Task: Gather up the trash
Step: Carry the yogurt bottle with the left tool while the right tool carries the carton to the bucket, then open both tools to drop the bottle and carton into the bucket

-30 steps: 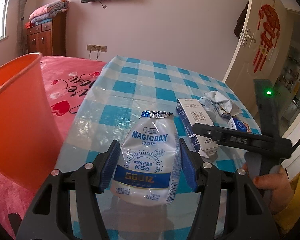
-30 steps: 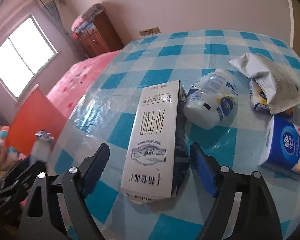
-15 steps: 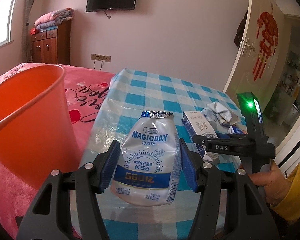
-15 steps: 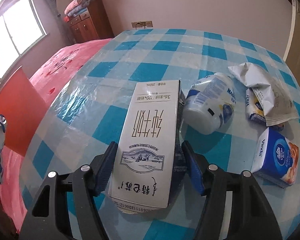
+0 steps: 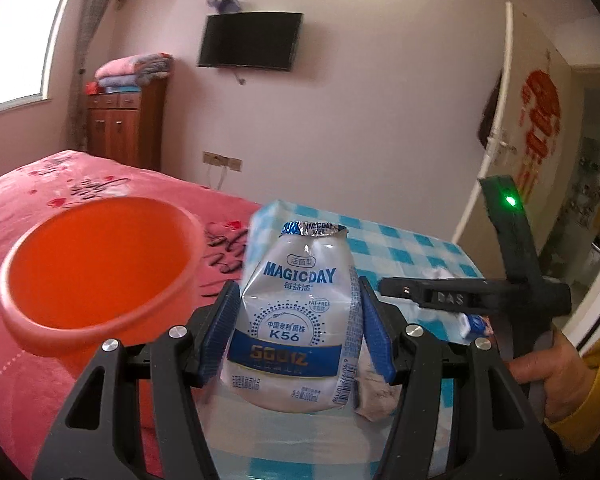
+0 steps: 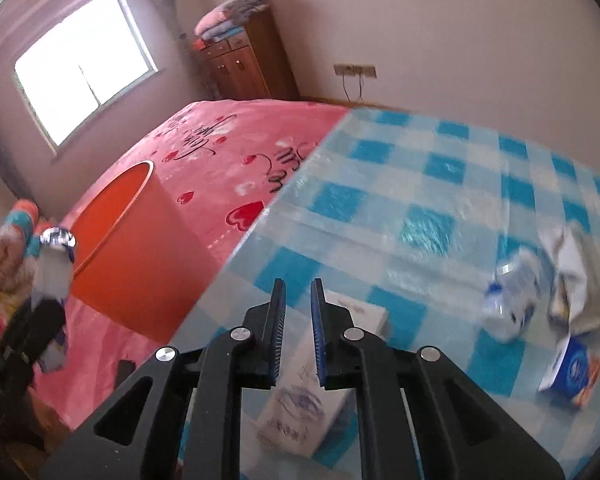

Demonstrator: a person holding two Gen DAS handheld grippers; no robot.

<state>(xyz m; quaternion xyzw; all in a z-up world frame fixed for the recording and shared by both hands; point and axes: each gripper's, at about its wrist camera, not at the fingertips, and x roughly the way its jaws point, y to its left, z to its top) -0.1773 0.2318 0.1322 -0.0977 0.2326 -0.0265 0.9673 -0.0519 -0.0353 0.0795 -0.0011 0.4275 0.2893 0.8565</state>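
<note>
1. The left gripper [image 5: 298, 285] is clamping a crumpled yogurt bottle [image 5: 296, 320] upright, above the near left edge of the checked table [image 5: 400, 240].
2. The orange bin [image 5: 60, 332] is standing just left of it with its mouth open, between the table edge and the pink bed [image 5: 40, 184]; nothing is blocking the way across.
3. The right gripper [image 6: 298, 288] is closing, its pads showing only a narrow slit with nothing between them; the milk carton [image 6: 300, 412] is lying flat on the table beneath it, close to the left edge.
4. Only the right wrist view is showing the carton, a second bottle [image 6: 508, 308], a crumpled wrapper [image 6: 572, 276] and a tissue pack [image 6: 572, 372] lying to the right.
5. Only the left wrist view is showing the bin's empty inside and the hand [image 5: 560, 368] gripping the right tool.
</note>
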